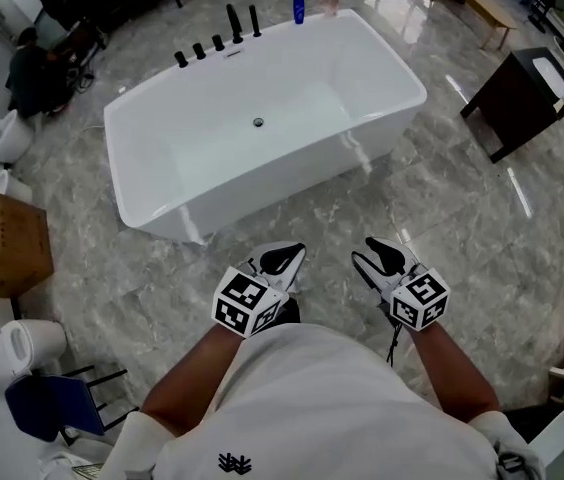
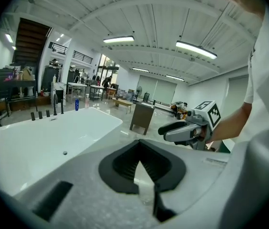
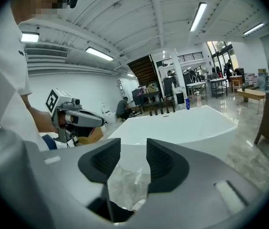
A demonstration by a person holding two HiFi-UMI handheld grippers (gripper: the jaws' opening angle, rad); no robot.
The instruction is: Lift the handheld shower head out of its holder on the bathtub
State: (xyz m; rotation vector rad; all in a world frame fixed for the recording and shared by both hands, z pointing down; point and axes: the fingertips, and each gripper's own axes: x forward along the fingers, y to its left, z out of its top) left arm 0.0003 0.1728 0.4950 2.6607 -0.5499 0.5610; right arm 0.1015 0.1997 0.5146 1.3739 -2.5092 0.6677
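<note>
- My left tongs (image 1: 284, 258) are pressed together and hold nothing. My right tongs (image 1: 384, 256) stand spread and empty. Both hover on the near side of the bathtub (image 1: 262, 183).
- I take the handheld shower head (image 1: 254, 20) to be the slim black upright at the right end of the row of black fittings (image 1: 200, 50) on the far rim. It sits in its holder, well apart from both tongs.
- To do this well, I'd go round the tub rather than reach across it. I'd bring the spread right tongs to the stem, pinch it firmly, then draw straight up so it clears the holder cleanly.
</note>
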